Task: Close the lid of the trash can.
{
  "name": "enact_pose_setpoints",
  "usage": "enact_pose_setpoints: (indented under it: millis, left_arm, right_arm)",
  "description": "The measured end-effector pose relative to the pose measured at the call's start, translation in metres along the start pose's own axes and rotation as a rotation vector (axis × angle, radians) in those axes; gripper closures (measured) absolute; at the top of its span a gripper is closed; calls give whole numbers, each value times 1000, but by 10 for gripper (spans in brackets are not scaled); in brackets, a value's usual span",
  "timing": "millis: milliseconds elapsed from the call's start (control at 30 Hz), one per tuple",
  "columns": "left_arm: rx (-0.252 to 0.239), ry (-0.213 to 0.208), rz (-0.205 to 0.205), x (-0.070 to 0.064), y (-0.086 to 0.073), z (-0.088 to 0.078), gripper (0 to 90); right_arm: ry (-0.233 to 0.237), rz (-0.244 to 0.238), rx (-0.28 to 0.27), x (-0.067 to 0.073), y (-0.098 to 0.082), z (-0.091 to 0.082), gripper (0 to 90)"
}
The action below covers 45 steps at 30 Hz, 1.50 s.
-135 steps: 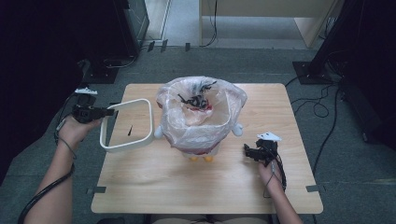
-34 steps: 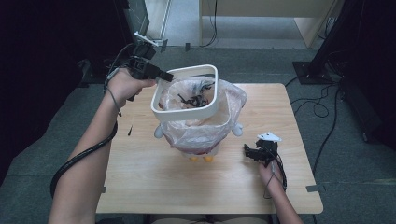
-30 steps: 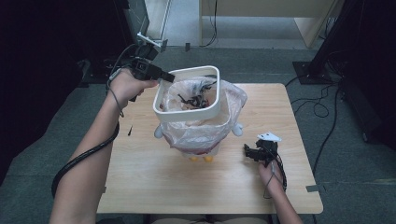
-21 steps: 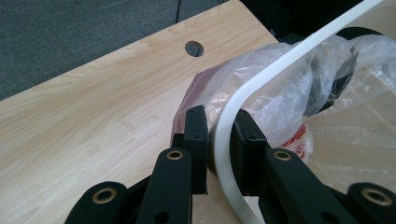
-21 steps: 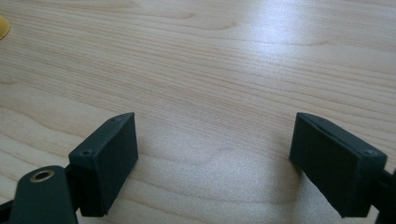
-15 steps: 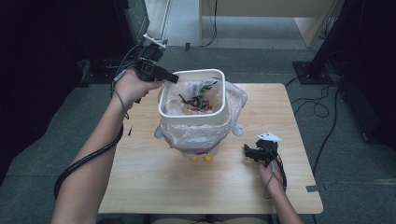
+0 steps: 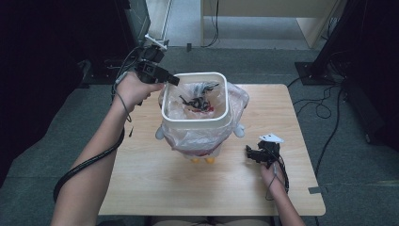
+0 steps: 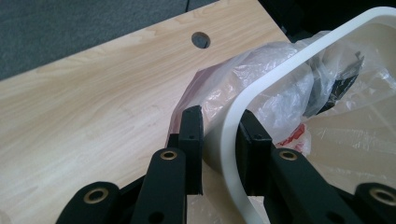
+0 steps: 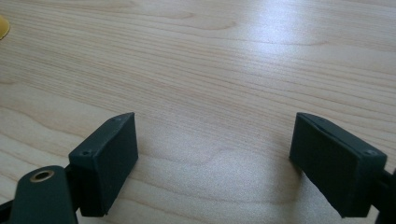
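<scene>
From the high view, the left tongs (image 7: 172, 80) grip the near-left corner of a white ring (image 7: 195, 102). A second ago that ring hung up and to the left of the bin (image 7: 200, 136); now it sits lower, squarely over the bin's mouth, on top of the bag (image 7: 237, 101) that lines it. The ring looks nearly seated, so the bag seems about to be pinned in place. The right tongs (image 7: 248, 154) rest on the table (image 7: 141, 174), well apart from the bin.

From the left gripper view, the left tongs (image 8: 219, 133) are clamped on the ring (image 8: 261, 88), one jaw outside its wall and one inside. Their hold has eased slightly. The bag (image 8: 280, 93) bulges just past them.

From the right gripper view, the right tongs (image 9: 212, 154) stand wide apart, with only the table (image 9: 210, 70) between them.
</scene>
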<state>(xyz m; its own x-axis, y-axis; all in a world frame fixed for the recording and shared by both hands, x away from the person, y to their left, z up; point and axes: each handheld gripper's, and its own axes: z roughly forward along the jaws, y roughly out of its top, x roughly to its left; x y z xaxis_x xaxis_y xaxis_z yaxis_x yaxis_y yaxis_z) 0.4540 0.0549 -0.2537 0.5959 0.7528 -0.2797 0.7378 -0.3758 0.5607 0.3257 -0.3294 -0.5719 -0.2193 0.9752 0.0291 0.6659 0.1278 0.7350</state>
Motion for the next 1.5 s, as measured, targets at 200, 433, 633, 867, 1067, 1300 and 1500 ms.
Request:
enact_pose_setpoints:
  millis: [200, 433, 633, 867, 1067, 1300, 1500]
  left_arm:
    - [3, 21, -53, -5, 1, -2, 754]
    - [2, 21, -79, -10, 1, -3, 727]
    - [-26, -8, -92, -5, -1, -3, 684]
    - [-52, -14, -69, 0, -3, -6, 612]
    - [-88, -32, -45, 6, -6, -12, 553]
    - [-116, -56, -33, 11, -7, -19, 477]
    - [-84, -48, -25, 10, -10, -21, 508]
  right_arm:
    - [0, 0, 0, 0, 0, 0, 149]
    - [0, 0, 0, 0, 0, 0, 149]
    - [0, 0, 0, 0, 0, 0, 149]
    - [1, -1, 0, 0, 0, 0, 149]
    - [0, 0, 0, 0, 0, 0, 149]
    - [0, 0, 0, 0, 0, 0, 149]
    - [0, 0, 0, 0, 0, 0, 149]
